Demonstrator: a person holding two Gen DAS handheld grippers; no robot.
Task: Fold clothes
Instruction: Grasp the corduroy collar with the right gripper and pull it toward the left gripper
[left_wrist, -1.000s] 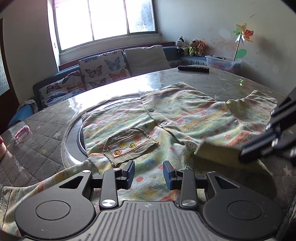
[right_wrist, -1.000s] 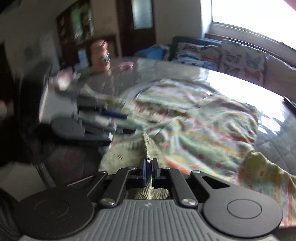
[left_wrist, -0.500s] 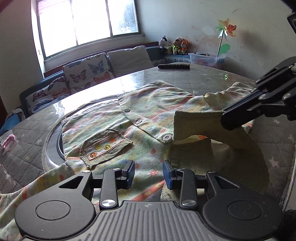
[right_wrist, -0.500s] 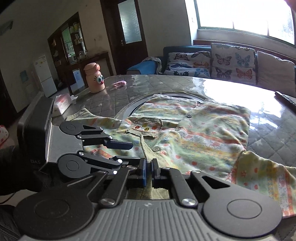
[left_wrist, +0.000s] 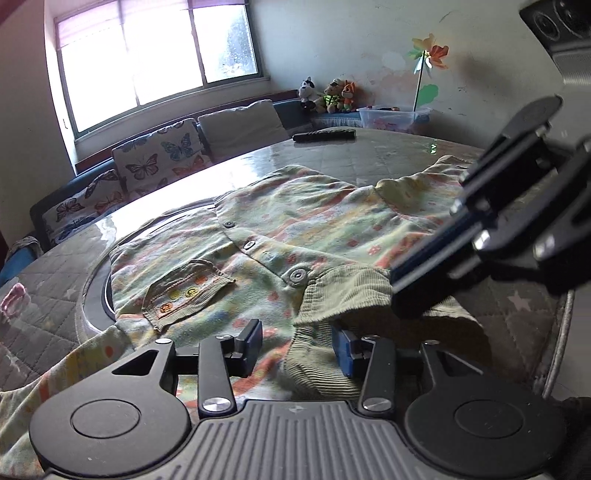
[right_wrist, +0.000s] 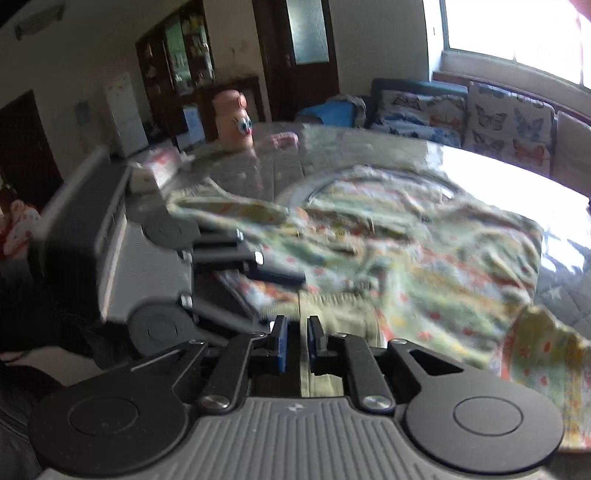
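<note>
A small green patterned shirt (left_wrist: 303, 221) with snap buttons and a chest pocket (left_wrist: 188, 291) lies spread on the round table. Its ribbed collar (left_wrist: 347, 291) is folded over near the front edge. My left gripper (left_wrist: 297, 341) is open, low over the shirt's near edge, with the collar fold by its right finger. My right gripper (right_wrist: 295, 341) has its jaws slightly apart, with the collar cloth (right_wrist: 332, 317) just beyond the tips; it also shows in the left wrist view (left_wrist: 417, 291) over the collar. The shirt (right_wrist: 424, 243) is blurred in the right wrist view.
The round table (left_wrist: 388, 155) has a glass turntable ring (left_wrist: 96, 280). A black remote (left_wrist: 325, 135) lies at the far side. A pink jar (right_wrist: 234, 120) and a tissue pack (right_wrist: 159, 168) stand on the far left. A sofa with butterfly cushions (left_wrist: 159, 158) runs behind.
My right gripper has lowered the collar onto the shirt and its jaws have parted from shut to slightly open. My left gripper has stayed open and shifted a little.
</note>
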